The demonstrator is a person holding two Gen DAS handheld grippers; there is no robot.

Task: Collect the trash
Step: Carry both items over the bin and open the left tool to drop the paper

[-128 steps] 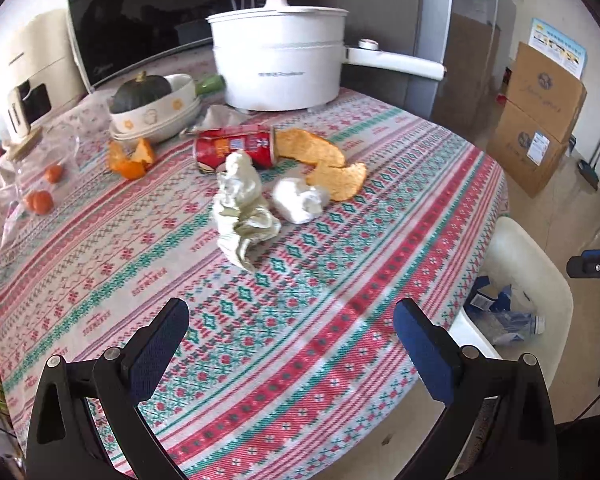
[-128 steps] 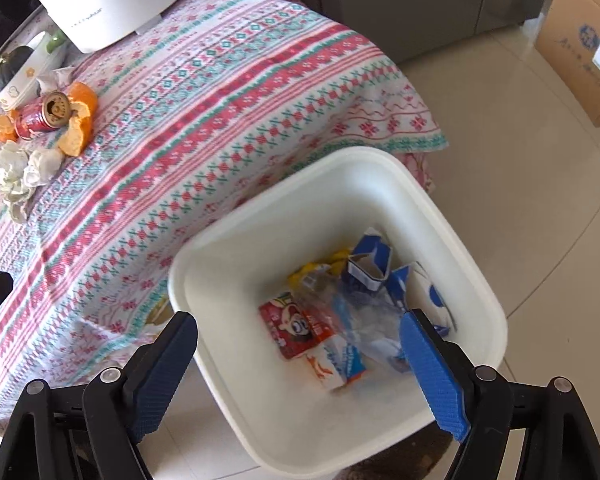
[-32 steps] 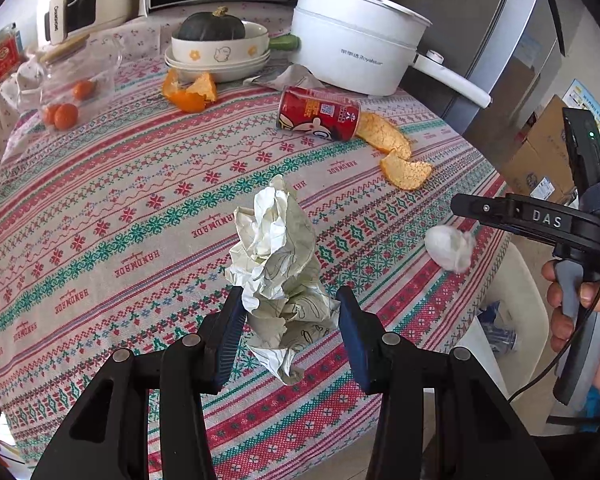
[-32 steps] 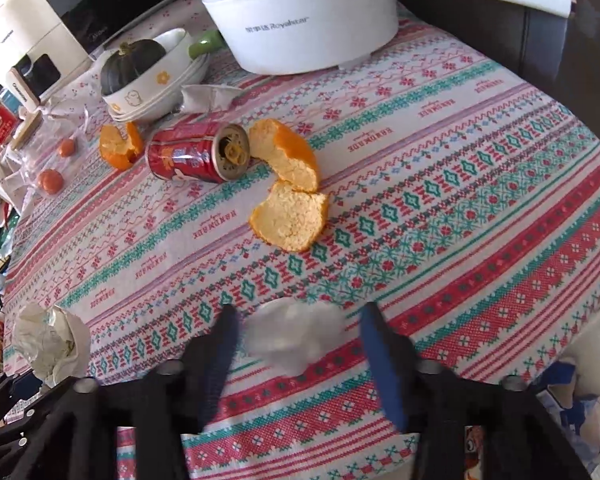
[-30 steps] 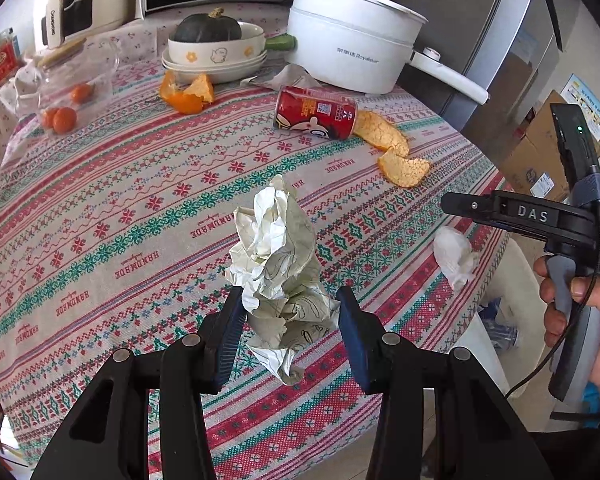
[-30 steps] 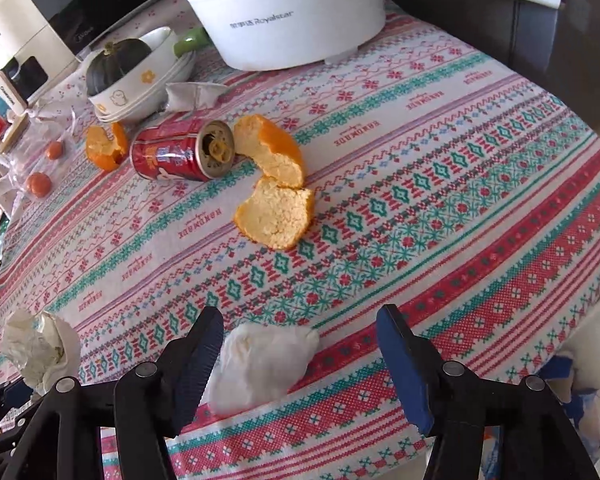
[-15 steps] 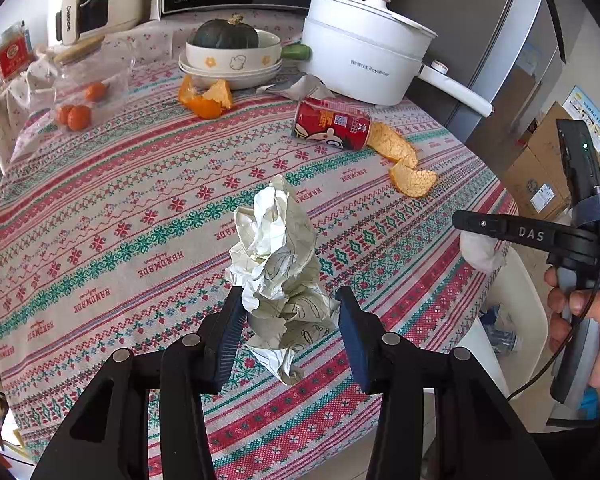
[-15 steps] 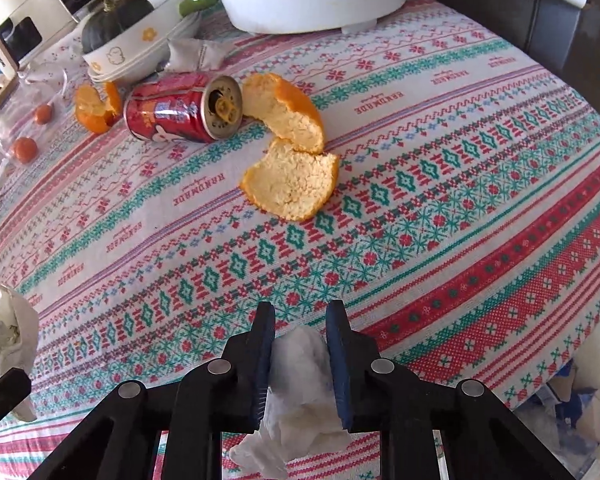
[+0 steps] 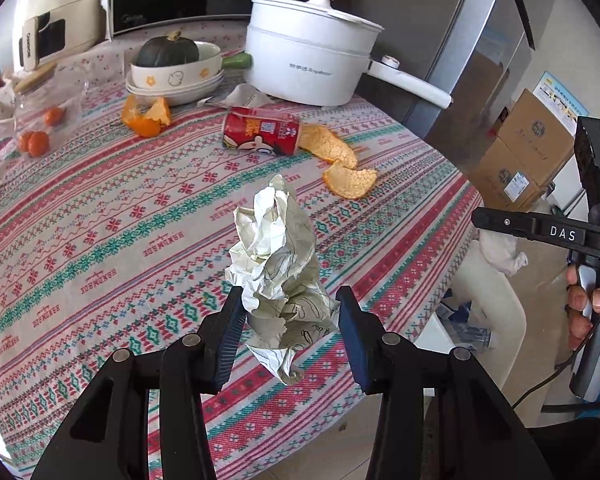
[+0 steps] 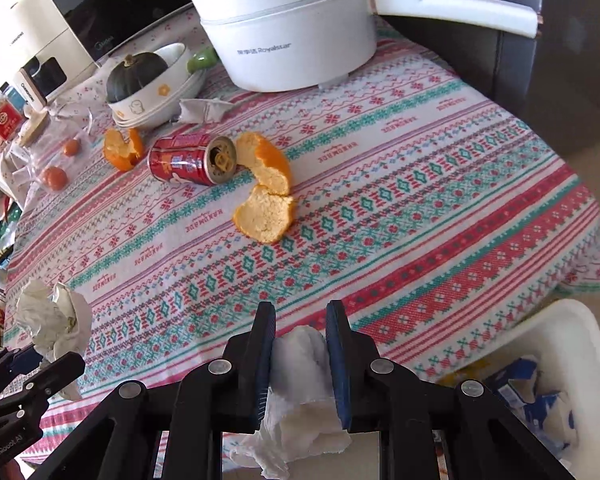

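My left gripper (image 9: 288, 312) is shut on a large crumpled paper wad (image 9: 278, 264), held above the patterned tablecloth (image 9: 100, 240). My right gripper (image 10: 300, 344) is shut on a white tissue ball (image 10: 300, 392), near the table's edge; the tissue ball also shows in the left wrist view (image 9: 500, 252). A white trash bin (image 10: 560, 344) with cartons inside stands beside the table, right of the right gripper. A red can (image 10: 188, 162) lies on its side next to orange peels (image 10: 266, 216).
A white electric pot (image 10: 284, 28) with a long handle stands at the back. A bowl with a dark squash (image 10: 144, 80), more peel (image 10: 122, 148), a crumpled wrapper (image 10: 202, 110) and bagged small oranges (image 9: 36, 140) sit at the left. Cardboard boxes (image 9: 528, 156) stand on the floor.
My right gripper dropped the tissue, closed on it again and lifted it back toward the table's edge by the bin. My left gripper keeps holding the paper wad, drawn slightly back.
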